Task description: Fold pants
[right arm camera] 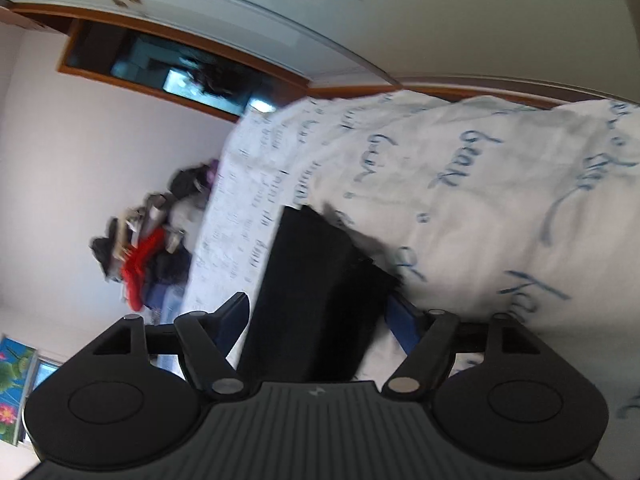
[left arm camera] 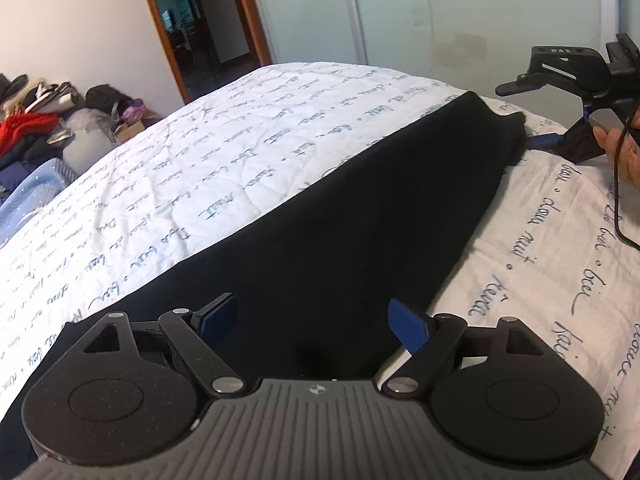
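Note:
Black pants point(left arm camera: 360, 208) lie stretched out on the white bed cover with blue script point(left arm camera: 208, 160), running from my left gripper to the far right. My left gripper point(left arm camera: 316, 326) is open, its blue-padded fingers point(left arm camera: 408, 326) spread over the near end of the pants. My right gripper point(left arm camera: 532, 138) shows at the far end of the pants, one blue finger at the cloth's edge. In the right wrist view, tilted sideways and blurred, the right gripper point(right arm camera: 320, 320) is open with the pants' end point(right arm camera: 316, 288) between its spread fingers.
A pile of clothes, some red, point(left arm camera: 36, 128) lies at the far left of the bed. A light blue basket point(left arm camera: 36, 188) stands beside it. A doorway point(left arm camera: 200, 20) and white wardrobe doors point(left arm camera: 440, 12) stand behind the bed. A hand and cable point(left arm camera: 618, 152) are at the right.

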{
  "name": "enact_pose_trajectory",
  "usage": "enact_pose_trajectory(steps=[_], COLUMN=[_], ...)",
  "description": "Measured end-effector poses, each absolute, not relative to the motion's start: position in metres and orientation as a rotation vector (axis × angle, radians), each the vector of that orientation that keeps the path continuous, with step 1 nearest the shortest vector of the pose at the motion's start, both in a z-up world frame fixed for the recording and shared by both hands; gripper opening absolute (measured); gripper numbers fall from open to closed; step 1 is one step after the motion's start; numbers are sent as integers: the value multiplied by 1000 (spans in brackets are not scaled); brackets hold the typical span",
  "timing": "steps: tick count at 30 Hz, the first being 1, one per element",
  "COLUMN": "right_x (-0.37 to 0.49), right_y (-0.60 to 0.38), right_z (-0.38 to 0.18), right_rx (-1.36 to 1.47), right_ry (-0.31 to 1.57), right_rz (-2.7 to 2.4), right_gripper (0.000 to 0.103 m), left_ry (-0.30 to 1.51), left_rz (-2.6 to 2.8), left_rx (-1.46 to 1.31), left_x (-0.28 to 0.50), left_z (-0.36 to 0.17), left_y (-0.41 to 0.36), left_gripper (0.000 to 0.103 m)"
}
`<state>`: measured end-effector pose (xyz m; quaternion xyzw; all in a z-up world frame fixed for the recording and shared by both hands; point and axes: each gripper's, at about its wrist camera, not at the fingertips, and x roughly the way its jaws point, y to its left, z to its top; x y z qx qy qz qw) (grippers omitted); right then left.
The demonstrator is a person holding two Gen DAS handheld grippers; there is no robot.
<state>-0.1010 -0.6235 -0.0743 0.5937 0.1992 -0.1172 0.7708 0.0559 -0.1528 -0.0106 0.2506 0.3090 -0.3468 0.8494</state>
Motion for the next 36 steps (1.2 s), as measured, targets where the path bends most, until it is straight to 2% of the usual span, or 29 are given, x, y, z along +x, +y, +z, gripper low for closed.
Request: enact_pose_trajectory(steps=[3,5,7,12,14,18,20,24,26,28,30,31,32,36], right_x=[-97,-97,-102,-110,-99,-91,-89,-70,-75,-77,-78,-77,-76,-72], right_y=[-619,-617,-618,-618,-620,-633,-633,-608,-615,-621,-622,-621,-622,-619], right_z=[-78,-78,-83,-91,-92,-86,-88,-77,-85,-93,-96,-97,-100,-94], right_rx=[1270,1251,1304,1466,1429,1436,1417,1174,1238,1299,1318,1306,1290,1193], right_ry=[404,418,425,447,480,390,352,441,397,370,332,320,320,331], right_rz=[-258,-260,-231,-169,-166,-247,-252,-218,-259,-284,-272,-267,-261,-244], right_gripper=[73,65,63,64,64,64,64,64,46,34,33,24,9,8], left_ry=[672,675,666,668,664,646,661,726,734,751,774,781,791,889], left_rz=[-708,-698,-701,-720,-729,-742,-743,-713,-712,-726,-745,-752,-756,-850], left_rx=[515,520,520,510,520,519,489,422,377,309,239,208,177,37], left_x=[62,64,64,64,62,57,60,79,89,100,112,118,124,151], left_z=[-12,-12,-10,-10,-11,-8,-7,-3,6,17,28,33,38,54], left_y=[-149,-148,-148,-153,-158,-158,-155,-163,-170,-180,-192,-199,-206,-243], left_gripper=[85,85,85,85,85,85,87,87,87,87,87,87,88,93])
